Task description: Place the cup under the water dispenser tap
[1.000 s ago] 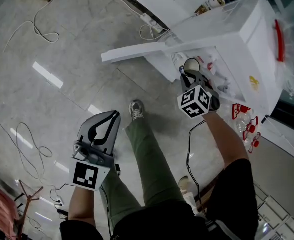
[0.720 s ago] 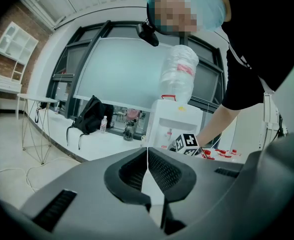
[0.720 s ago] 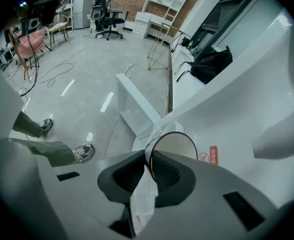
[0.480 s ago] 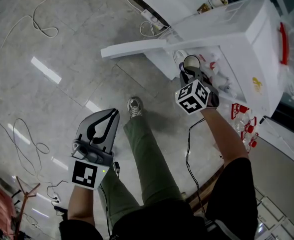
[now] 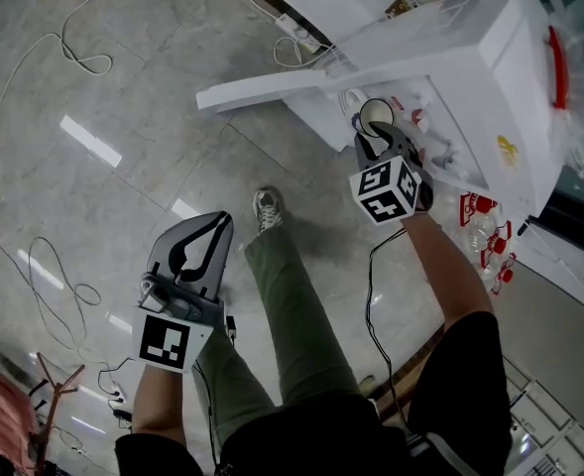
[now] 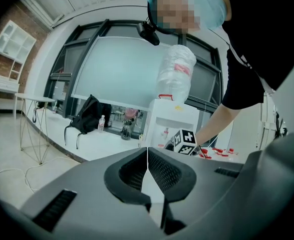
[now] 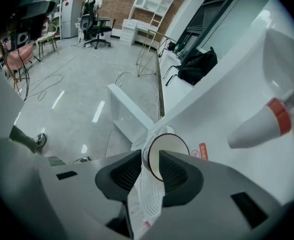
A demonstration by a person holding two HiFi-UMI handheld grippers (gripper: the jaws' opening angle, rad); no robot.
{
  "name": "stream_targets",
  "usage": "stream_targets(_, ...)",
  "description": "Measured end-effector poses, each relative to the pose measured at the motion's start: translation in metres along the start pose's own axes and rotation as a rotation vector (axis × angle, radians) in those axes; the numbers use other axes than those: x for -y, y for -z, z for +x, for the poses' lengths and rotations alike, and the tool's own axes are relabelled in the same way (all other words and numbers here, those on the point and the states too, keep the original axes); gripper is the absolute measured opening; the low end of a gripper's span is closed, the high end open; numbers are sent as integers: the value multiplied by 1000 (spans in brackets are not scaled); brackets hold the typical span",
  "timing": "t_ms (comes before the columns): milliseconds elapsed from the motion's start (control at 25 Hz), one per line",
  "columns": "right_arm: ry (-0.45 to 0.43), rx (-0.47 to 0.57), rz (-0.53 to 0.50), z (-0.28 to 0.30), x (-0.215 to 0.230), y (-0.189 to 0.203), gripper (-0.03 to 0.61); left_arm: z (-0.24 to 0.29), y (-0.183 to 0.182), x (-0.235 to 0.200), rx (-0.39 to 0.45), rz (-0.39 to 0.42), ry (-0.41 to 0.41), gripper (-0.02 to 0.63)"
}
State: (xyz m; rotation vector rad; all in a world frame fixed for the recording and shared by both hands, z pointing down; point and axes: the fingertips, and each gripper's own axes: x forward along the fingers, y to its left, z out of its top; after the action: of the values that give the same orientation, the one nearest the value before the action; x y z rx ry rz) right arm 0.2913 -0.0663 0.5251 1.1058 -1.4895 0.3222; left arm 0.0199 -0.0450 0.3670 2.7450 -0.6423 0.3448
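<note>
A white paper cup sits in my right gripper, which is shut on it. In the head view it is held in front of the white water dispenser, close to the taps. The right gripper view has the cup pinched by its wall between the two jaws of my right gripper, mouth facing away, with a red-banded white tap off to the right. My left gripper hangs low over the floor, shut and empty; its jaws meet in the left gripper view.
A white panel sticks out from the dispenser's base toward the left. Red-capped bottles lie on the floor at the right. Cables and a power strip trail over the tiled floor. The person's leg and shoe are between the grippers.
My right gripper has carried the cup slightly up toward the dispenser's taps. The left gripper has drifted a little down and left, still shut.
</note>
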Motion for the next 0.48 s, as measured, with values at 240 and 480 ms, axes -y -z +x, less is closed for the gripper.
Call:
stream_targets(240,46,71,80,-27,1,-7,94,-8,-10,14,-3,33,41,20)
stream_targets(480,90,148,172,-68,-3,-12,94,-24,-28,31,1,62,70,20)
